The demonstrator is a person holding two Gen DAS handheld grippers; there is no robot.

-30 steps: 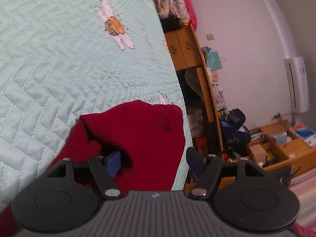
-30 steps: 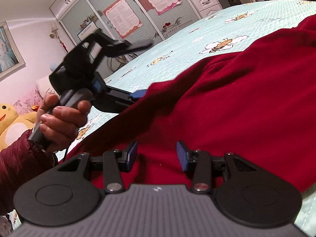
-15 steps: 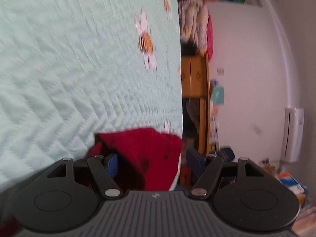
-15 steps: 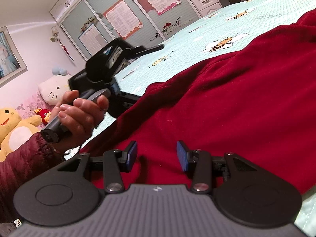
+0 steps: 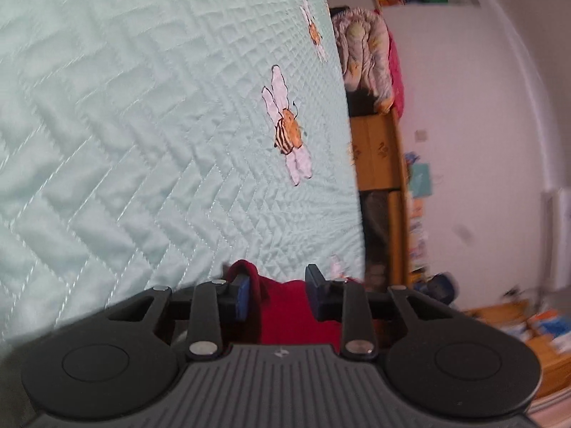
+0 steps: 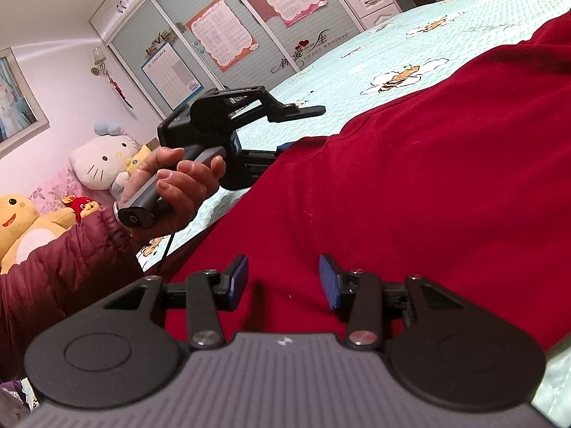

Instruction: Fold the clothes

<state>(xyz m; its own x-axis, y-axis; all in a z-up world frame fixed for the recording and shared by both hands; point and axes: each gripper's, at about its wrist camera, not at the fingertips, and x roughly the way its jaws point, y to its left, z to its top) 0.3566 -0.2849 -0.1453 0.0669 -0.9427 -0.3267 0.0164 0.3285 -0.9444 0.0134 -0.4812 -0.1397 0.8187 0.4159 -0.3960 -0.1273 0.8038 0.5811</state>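
My left tool has just been closing around the red garment, spread on the bed; grip unconfirmed. I should bite fully before lifting. My right tool hovers unclenched above it.

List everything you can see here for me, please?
red garment: one, dark red, spread on the bed
bedspread: one, mint green with bees, under the garment
plush toys: at least three, white, yellow, red, by the pink wall
posters: three, on the wardrobe doors
wooden shelf: one, brown, beside the bed
left gripper: black, jaws just been closing, garment edge between them
right gripper: black, open over the garment
hand: one, holding the left gripper
sleeve: one, maroon, padded
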